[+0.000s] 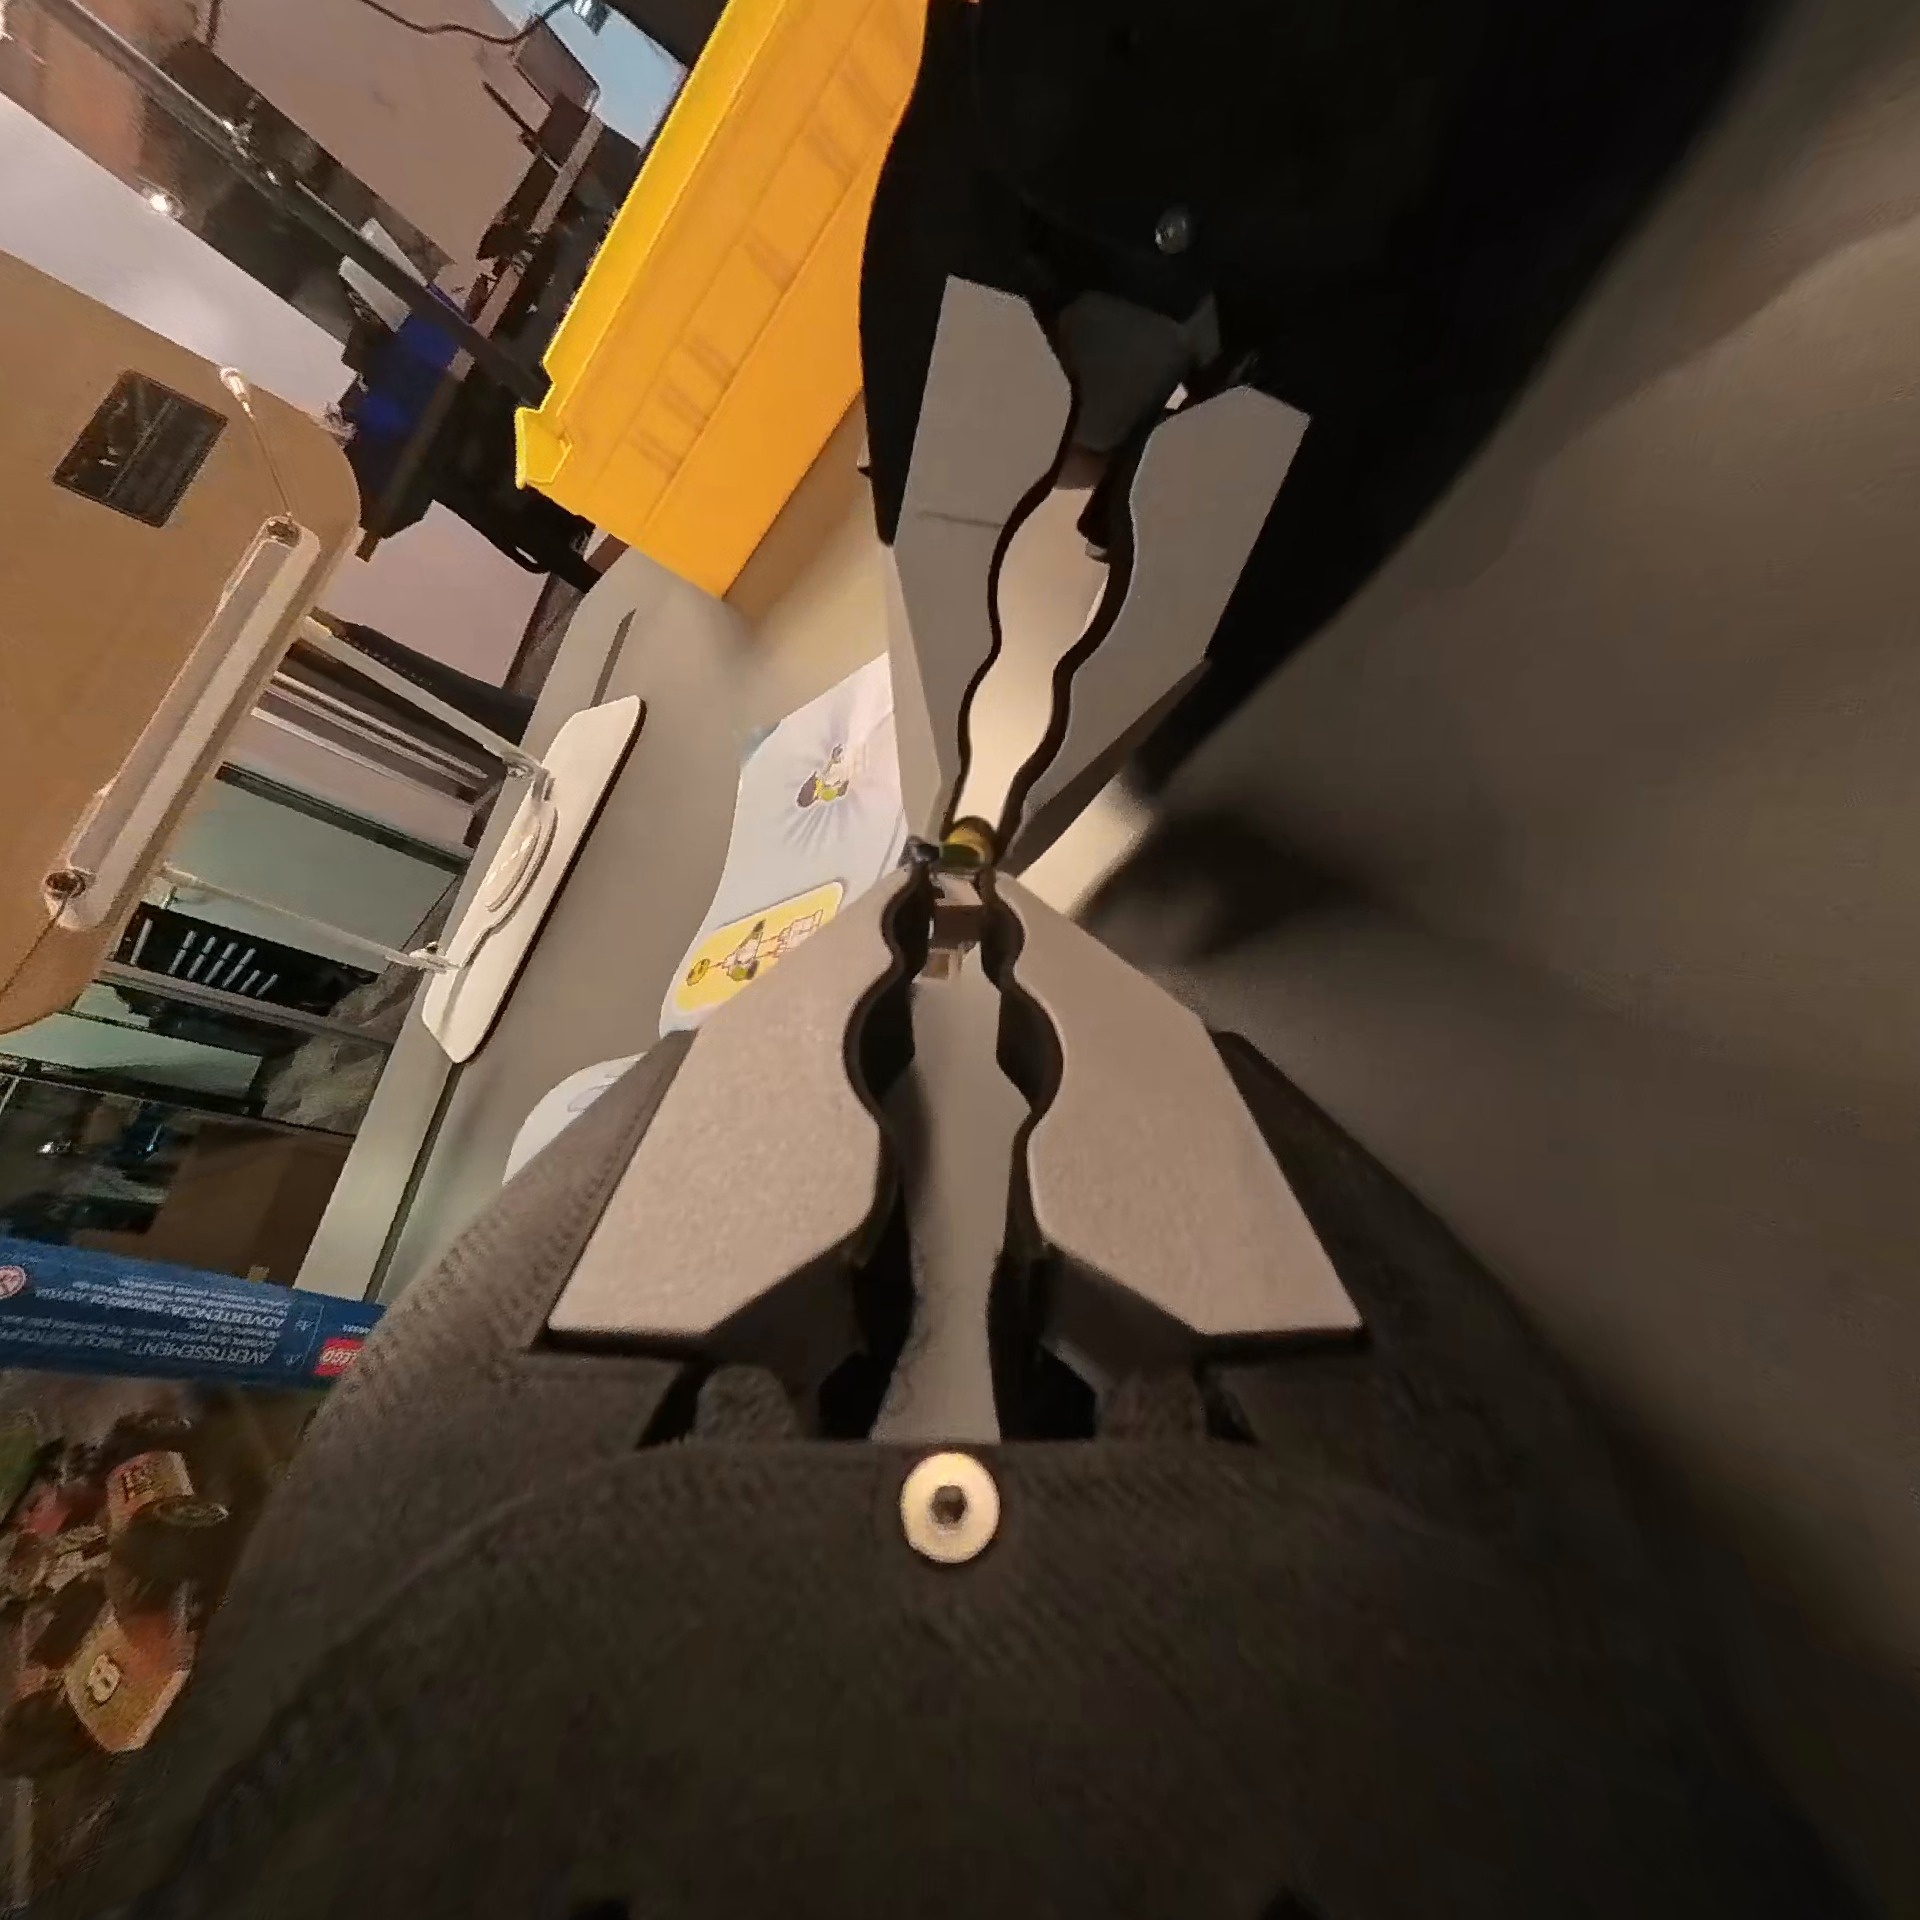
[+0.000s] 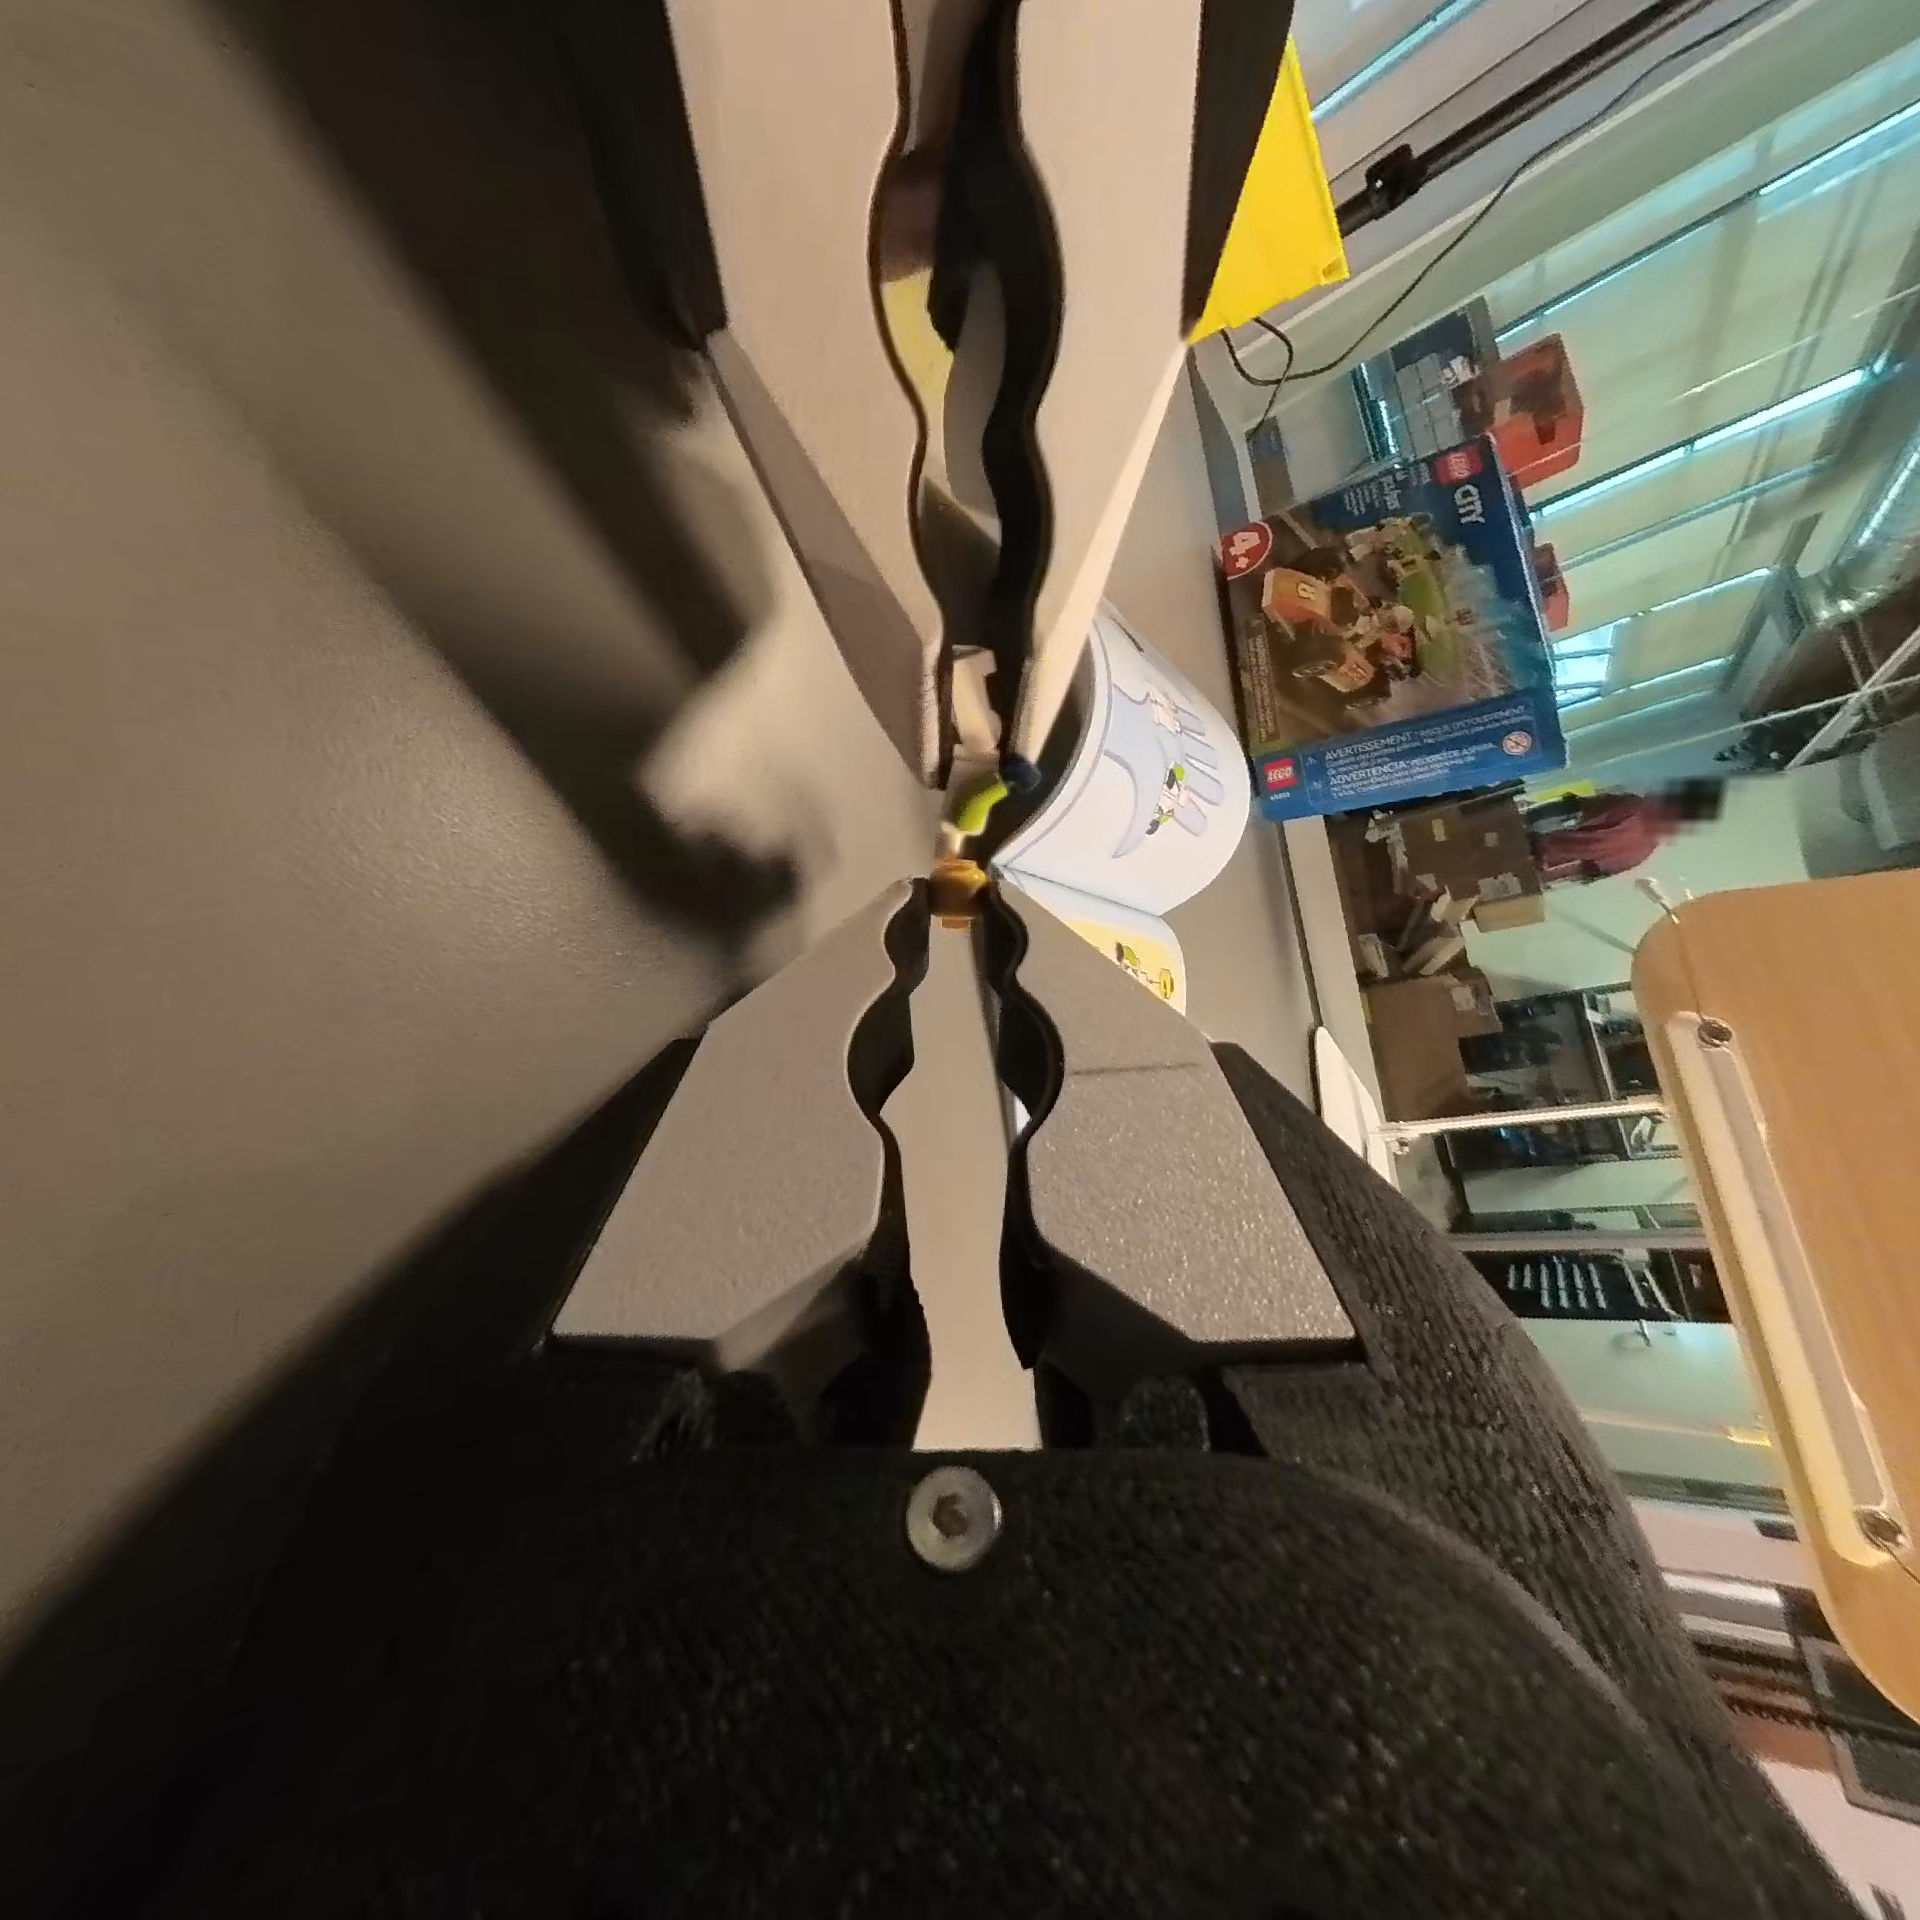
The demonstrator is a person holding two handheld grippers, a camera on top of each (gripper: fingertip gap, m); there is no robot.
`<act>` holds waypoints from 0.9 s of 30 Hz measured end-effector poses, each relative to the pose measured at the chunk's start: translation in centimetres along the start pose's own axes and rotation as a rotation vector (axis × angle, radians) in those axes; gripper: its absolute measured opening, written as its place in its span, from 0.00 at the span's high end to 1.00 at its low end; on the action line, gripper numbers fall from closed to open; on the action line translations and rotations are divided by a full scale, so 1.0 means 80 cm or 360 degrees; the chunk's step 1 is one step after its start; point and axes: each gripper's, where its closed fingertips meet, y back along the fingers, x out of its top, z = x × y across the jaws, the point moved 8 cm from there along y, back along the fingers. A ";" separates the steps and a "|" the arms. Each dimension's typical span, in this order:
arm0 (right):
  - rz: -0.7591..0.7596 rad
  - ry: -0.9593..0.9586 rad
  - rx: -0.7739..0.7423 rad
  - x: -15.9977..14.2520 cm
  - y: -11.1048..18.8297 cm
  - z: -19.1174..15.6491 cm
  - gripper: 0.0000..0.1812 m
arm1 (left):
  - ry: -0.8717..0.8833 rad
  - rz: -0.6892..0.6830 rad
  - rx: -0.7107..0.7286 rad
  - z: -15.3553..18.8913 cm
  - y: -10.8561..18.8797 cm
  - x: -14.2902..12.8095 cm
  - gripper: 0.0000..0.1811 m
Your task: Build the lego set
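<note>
Left gripper: jaws narrow, pinching a small pale minifigure body. Right gripper: tip to tip with it, nipping the yellow head. Both held above the table, booklet beneath. Likely light, rigid, slippery plastic; grip flat sides.

We see our left gripper and right gripper built alike: textured black plastic bodies, each with one silver hex-socket screw, carrying matte grey wedge-shaped fingers with wavy black-edged inner faces.
</note>
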 end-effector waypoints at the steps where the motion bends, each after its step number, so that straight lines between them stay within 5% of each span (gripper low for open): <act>1: 0.0004 -0.0005 0.0010 0.001 0.000 -0.001 0.96 | 0.0009 0.0014 0.0001 -0.001 0.001 0.000 0.96; 27: 0.0074 -0.0036 0.0096 0.004 0.002 -0.004 0.96 | -0.0012 0.0159 -0.0209 -0.003 0.006 -0.006 0.97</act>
